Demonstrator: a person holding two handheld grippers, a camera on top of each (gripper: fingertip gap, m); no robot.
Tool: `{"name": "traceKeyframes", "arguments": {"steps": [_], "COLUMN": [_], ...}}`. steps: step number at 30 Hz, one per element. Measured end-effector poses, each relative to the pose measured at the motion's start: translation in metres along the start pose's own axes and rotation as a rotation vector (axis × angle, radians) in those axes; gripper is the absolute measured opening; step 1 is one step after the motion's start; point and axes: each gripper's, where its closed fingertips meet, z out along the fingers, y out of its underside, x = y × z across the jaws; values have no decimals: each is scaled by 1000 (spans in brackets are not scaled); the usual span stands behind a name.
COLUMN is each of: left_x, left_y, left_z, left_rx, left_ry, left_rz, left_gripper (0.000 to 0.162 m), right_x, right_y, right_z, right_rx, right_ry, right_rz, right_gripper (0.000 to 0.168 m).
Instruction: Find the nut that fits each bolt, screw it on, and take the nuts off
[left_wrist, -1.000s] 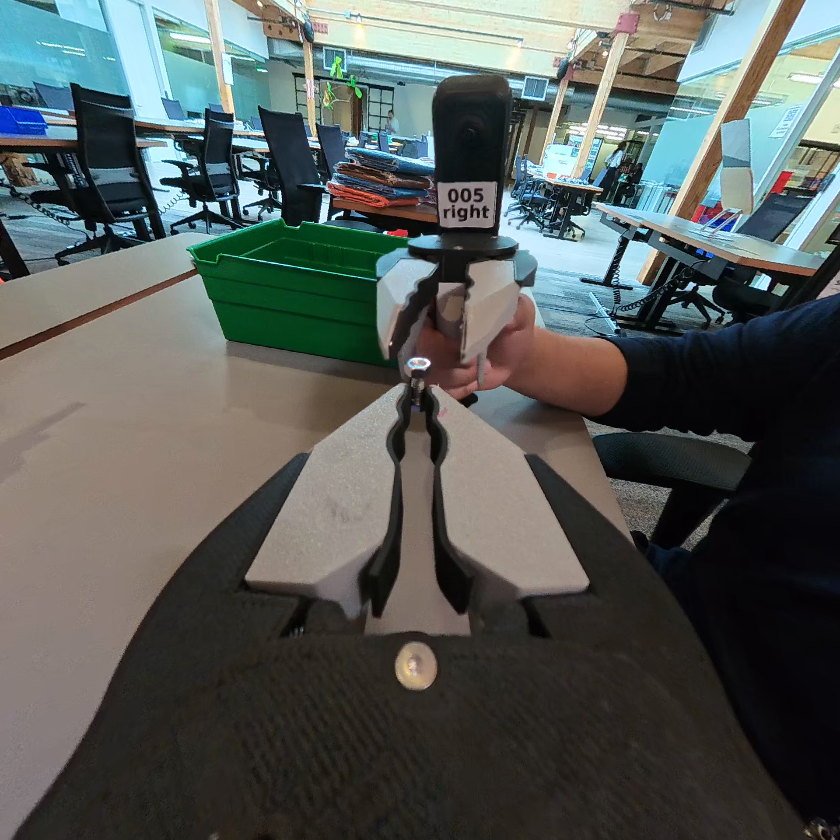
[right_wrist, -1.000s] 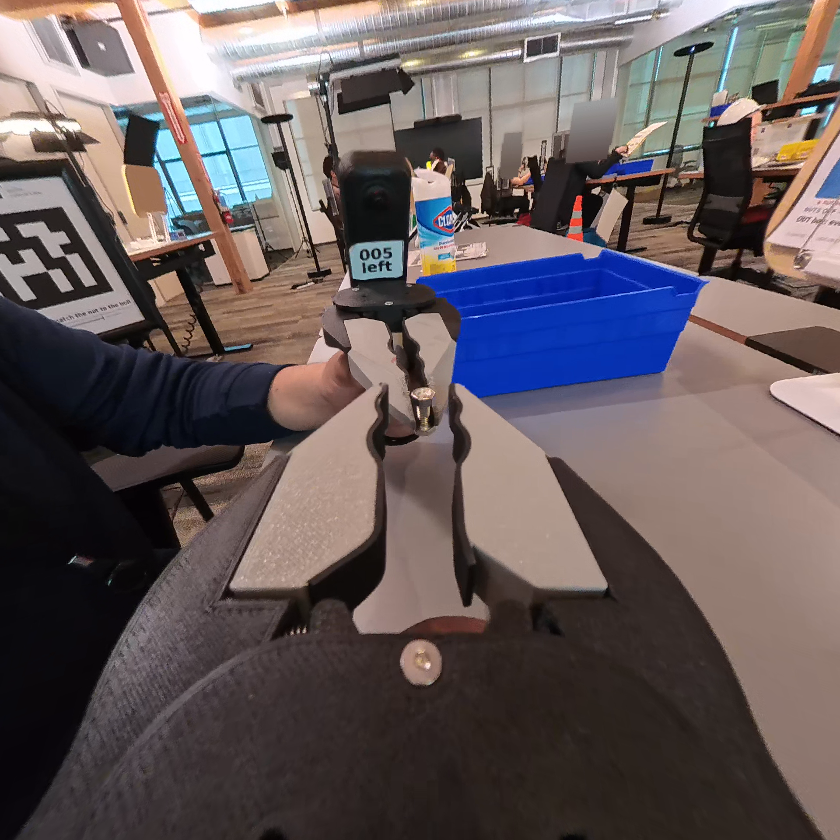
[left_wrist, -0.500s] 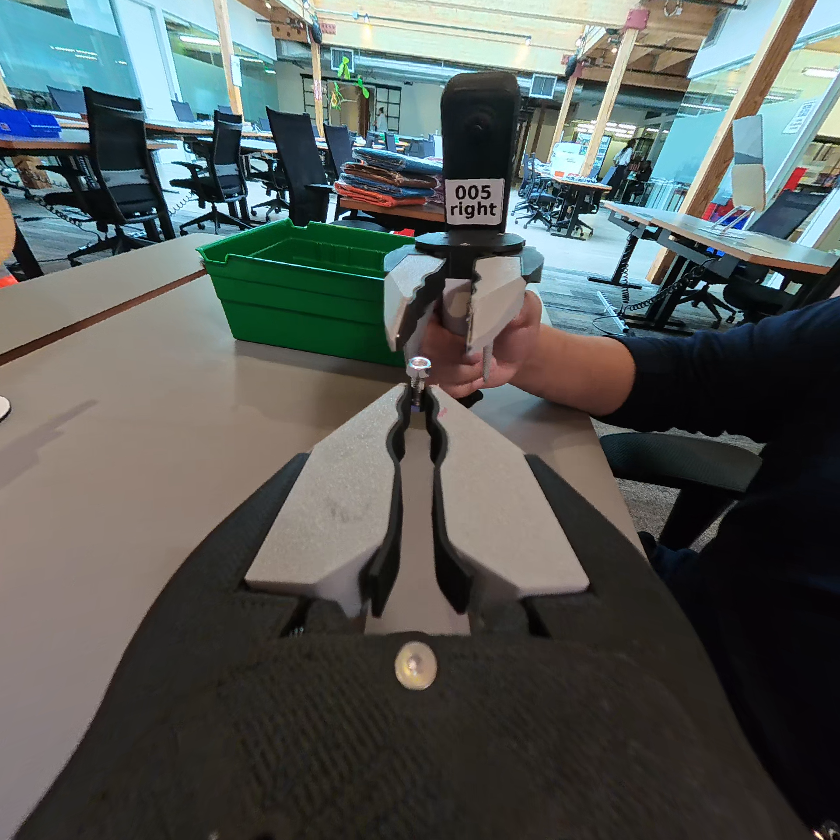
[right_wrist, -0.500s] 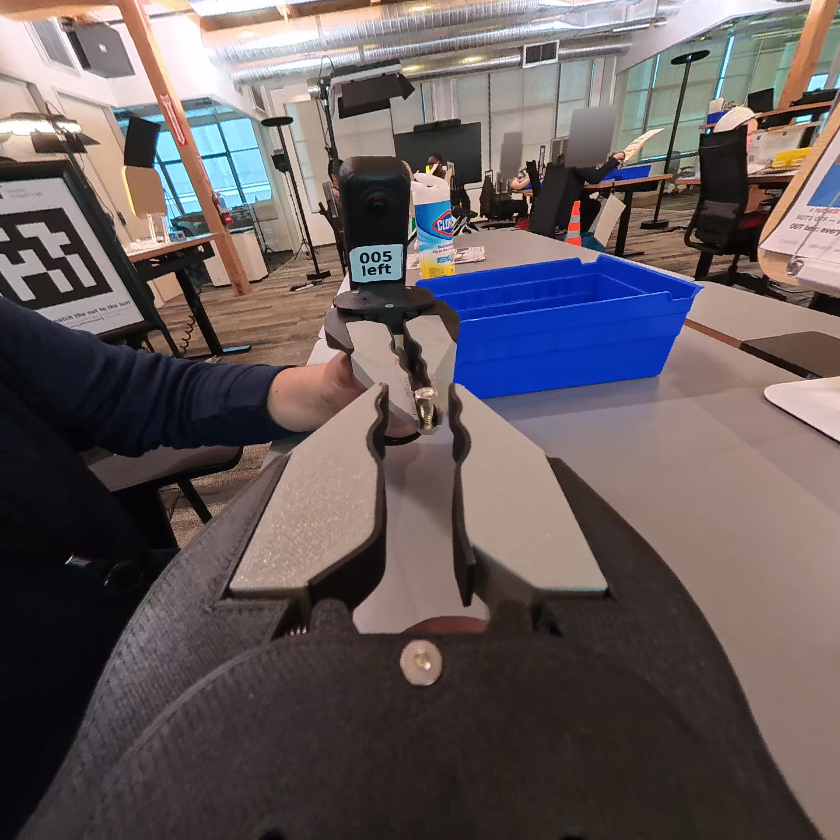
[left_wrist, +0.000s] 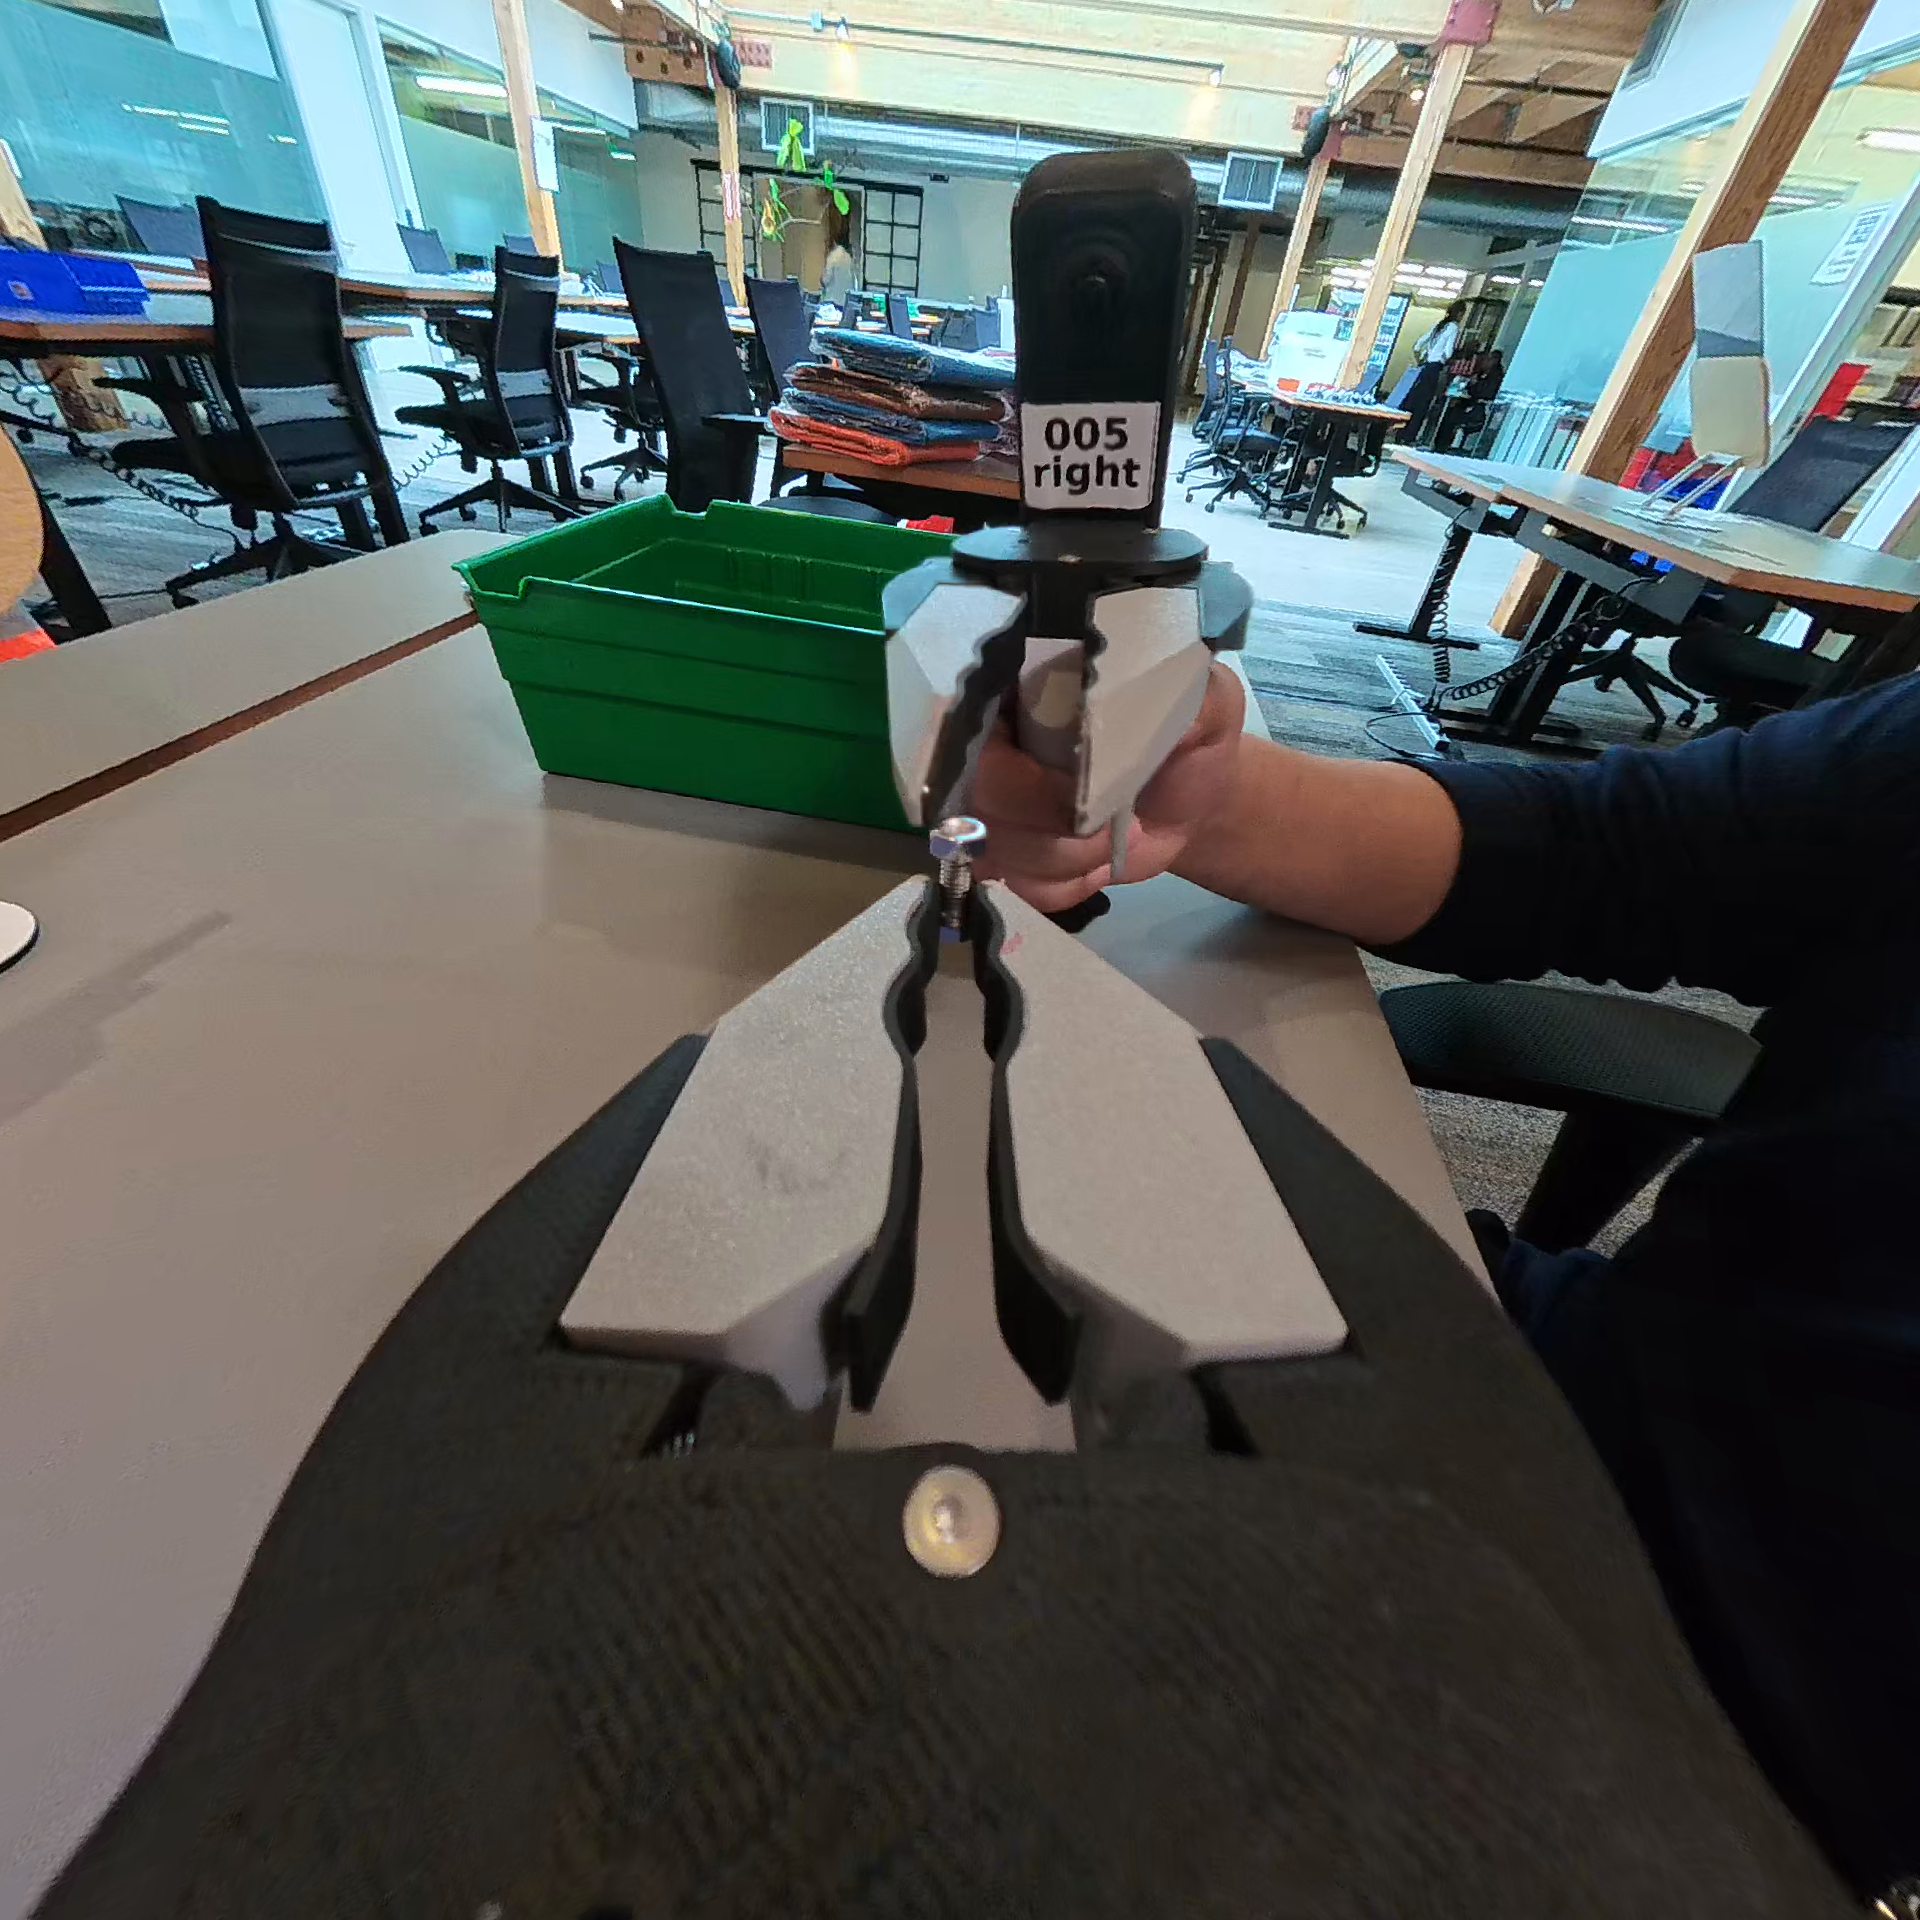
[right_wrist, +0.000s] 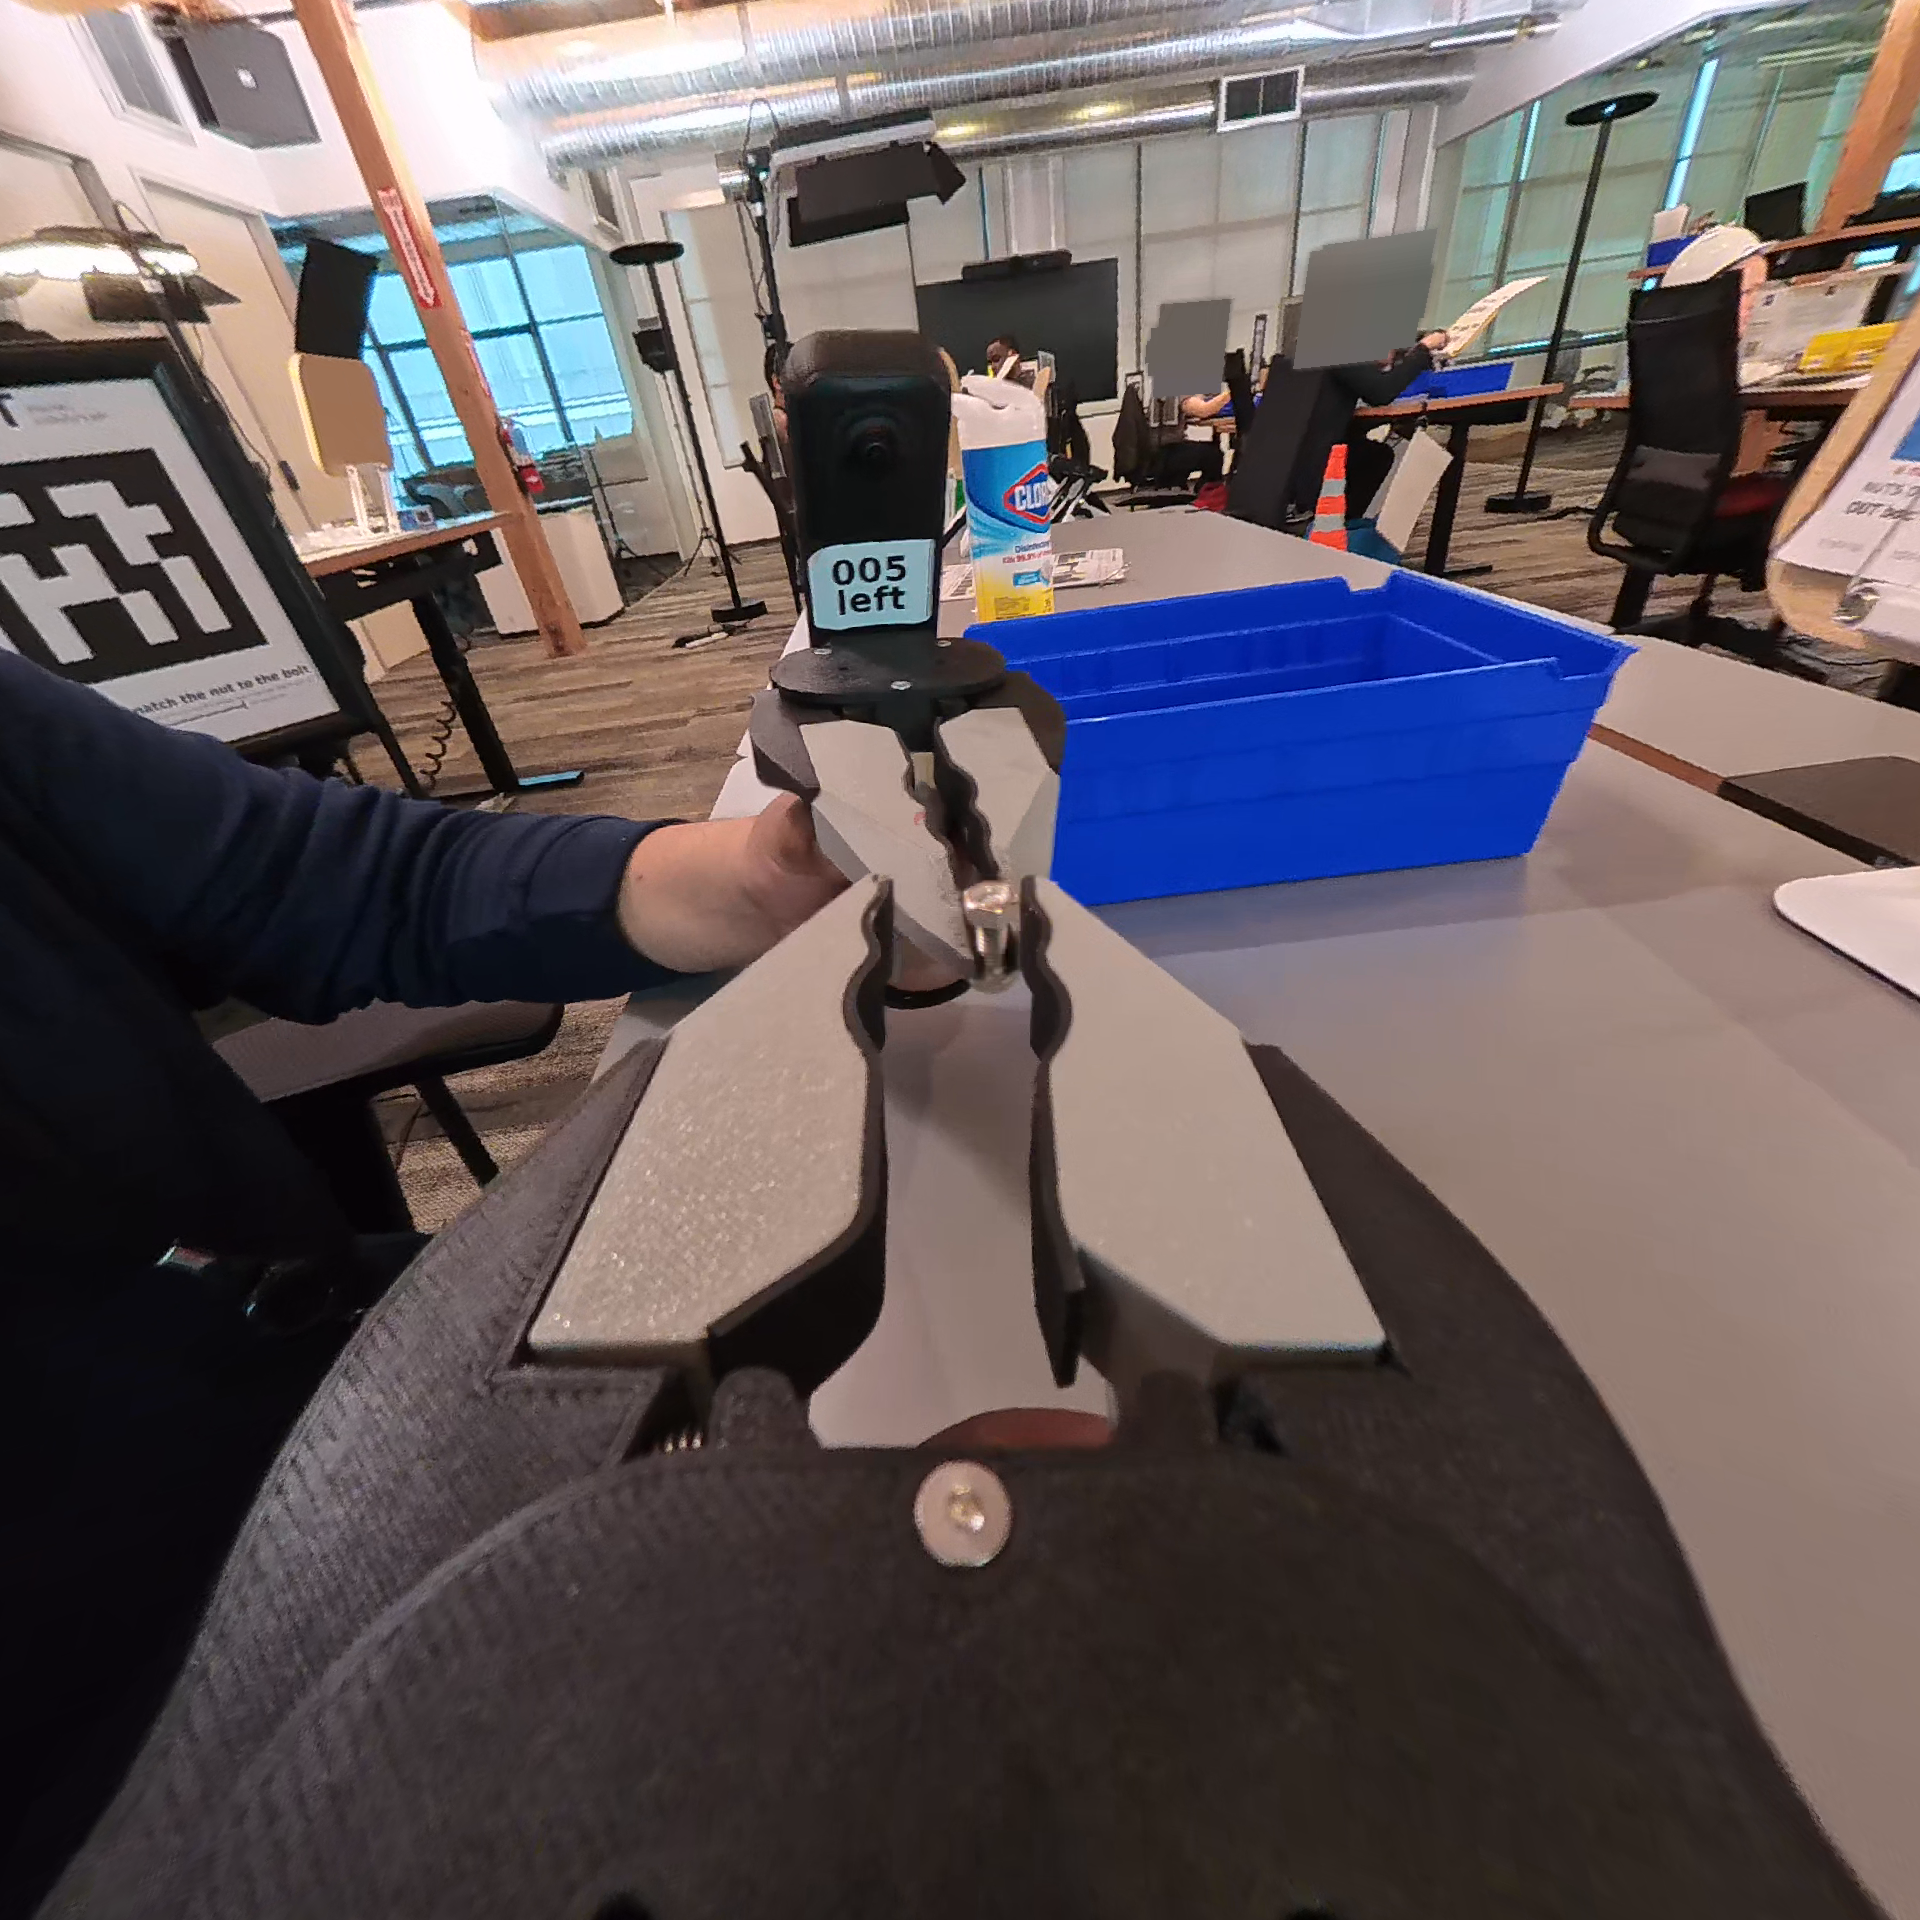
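Note:
My left gripper is shut on a small silver bolt and holds it upright above the grey table. The bolt has a hex piece at its top; I cannot tell whether that is its head or a nut. My right gripper is open, with the bolt's top between its fingers, close to the right finger. In the left wrist view the right gripper faces me, one fingertip just behind the hex top. In the right wrist view the left gripper holds the bolt from the far side.
An empty green bin stands behind the grippers in the left wrist view. In the right wrist view a blue bin stands to the right, with a wipes canister behind it. A white round object and a dark mat lie at the far right. The tips of both grippers are at nearly the same place.
Almost nothing: both grippers have drifted slightly together. The left still grips the bolt and the right stays open around its top.

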Motion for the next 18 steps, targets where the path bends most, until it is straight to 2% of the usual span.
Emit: {"name": "traceKeyframes", "arguments": {"steps": [2, 13, 16, 18], "left_x": [1, 0, 1, 0], "left_y": [2, 1, 4, 3], "left_z": [1, 1, 3, 2], "left_rx": [-9, -5, -21, -14], "left_ry": [5, -5, -6, -6], "left_rz": [4, 7, 15, 14], "left_gripper": [3, 3, 3, 3], "right_x": [-3, 1, -2, -1], "right_y": [4, 1, 9, 7], "right_z": [6, 1, 10, 8], "right_rx": [-12, -3, -37, -32], "right_ry": [-12, 2, 15, 13], "right_rz": [4, -5, -34, -35], "right_gripper": [27, 19, 26, 24]}}
